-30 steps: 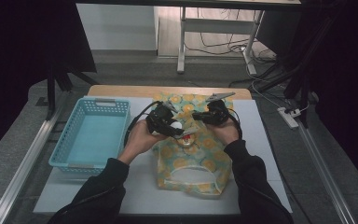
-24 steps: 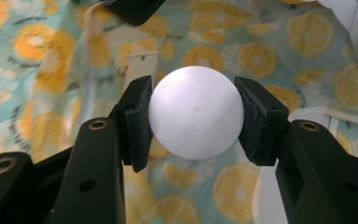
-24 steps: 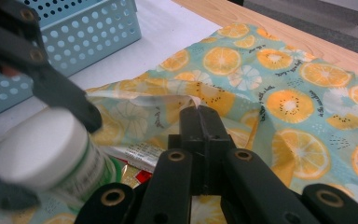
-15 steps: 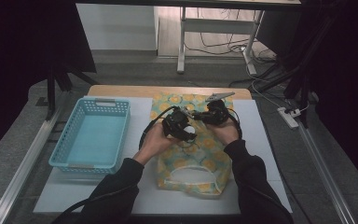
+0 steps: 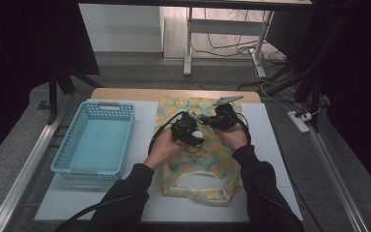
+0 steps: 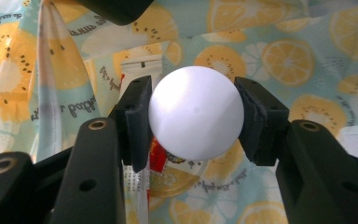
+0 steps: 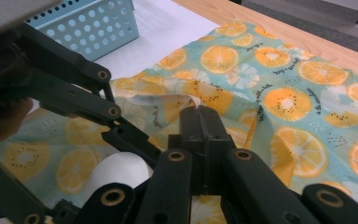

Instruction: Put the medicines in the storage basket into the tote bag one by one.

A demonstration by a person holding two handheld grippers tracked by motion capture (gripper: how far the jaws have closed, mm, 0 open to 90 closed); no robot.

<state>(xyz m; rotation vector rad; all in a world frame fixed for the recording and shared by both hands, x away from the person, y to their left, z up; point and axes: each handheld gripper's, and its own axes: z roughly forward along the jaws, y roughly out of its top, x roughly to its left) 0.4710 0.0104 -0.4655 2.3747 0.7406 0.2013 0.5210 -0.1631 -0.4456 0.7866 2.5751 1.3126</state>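
Illegible script on fruit-print bag (image 6: 279,56)

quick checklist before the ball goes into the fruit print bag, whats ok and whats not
1. White ball clamped between the left gripper pads, one on each side: ok.
2. Right gripper shut on a fold of the bag fabric, lifting its edge: ok.
3. Bag mouth open wide enough for the ball: cannot tell; the high view hides it behind both grippers.
4. Ball over the bag, not the white mat: ok.
5. Something already inside the bag, a printed packet behind the ball: not ok if it blocks the drop, cannot tell.
6. Blue basket apart from both hands: ok.
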